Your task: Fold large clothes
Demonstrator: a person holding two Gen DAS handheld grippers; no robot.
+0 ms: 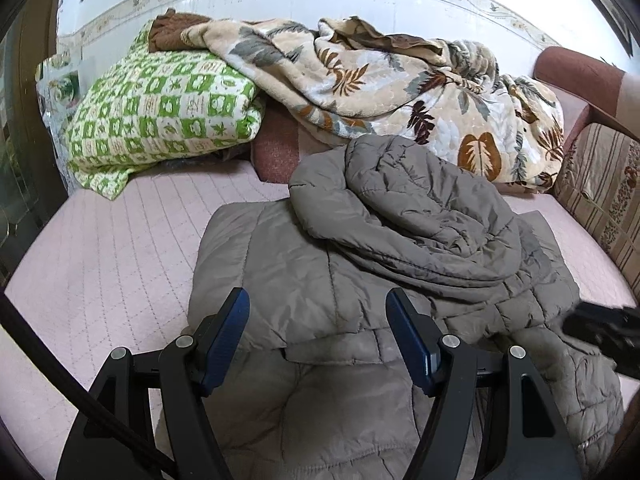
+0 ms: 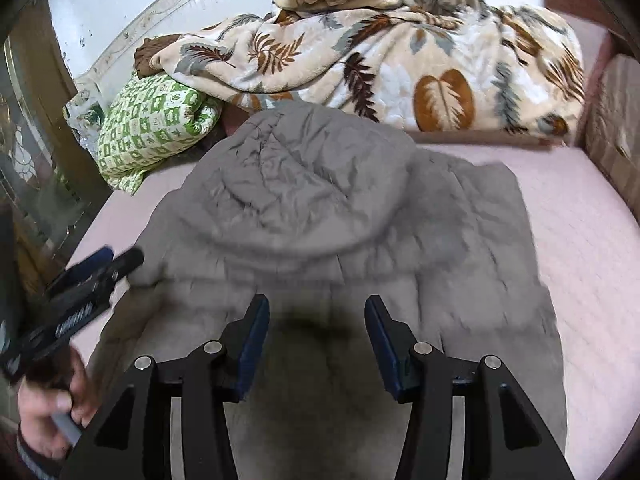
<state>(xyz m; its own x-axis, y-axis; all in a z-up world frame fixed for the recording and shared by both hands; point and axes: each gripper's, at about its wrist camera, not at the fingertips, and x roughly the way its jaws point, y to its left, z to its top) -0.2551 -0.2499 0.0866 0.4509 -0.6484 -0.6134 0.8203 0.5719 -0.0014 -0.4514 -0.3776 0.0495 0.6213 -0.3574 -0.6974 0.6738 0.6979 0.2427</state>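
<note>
Lying spread across the pink bed (image 1: 120, 240): a grey padded jacket (image 1: 304, 264), body flat toward the near edge, hood (image 1: 404, 208) flopped back over the shoulders toward the far edge, where a leaf-print blanket (image 1: 380, 80) and a green checked quilt (image 1: 168, 112) are piled. Likely handling soft and puffy, light for its bulk, with a slick shell prone to sliding out of a shallow pinch and springing back after folding; best taken deep at a stitched hem, side seam or sleeve edge rather than on the billowy middle.

Hovering over the jacket's near part: the left gripper (image 1: 318, 316), fingers (image 1: 224, 336) spread wide and gripping nothing, fabric showing in the gap between them, contact not certain. Hanging likewise above the jacket's middle, below the hood: the right gripper (image 2: 316, 320), fingers (image 2: 384, 344) apart and empty, dark shadow falling on the cloth beneath. Seen blurred at the left of the right wrist view, over the jacket's left edge: the left gripper again.
</note>
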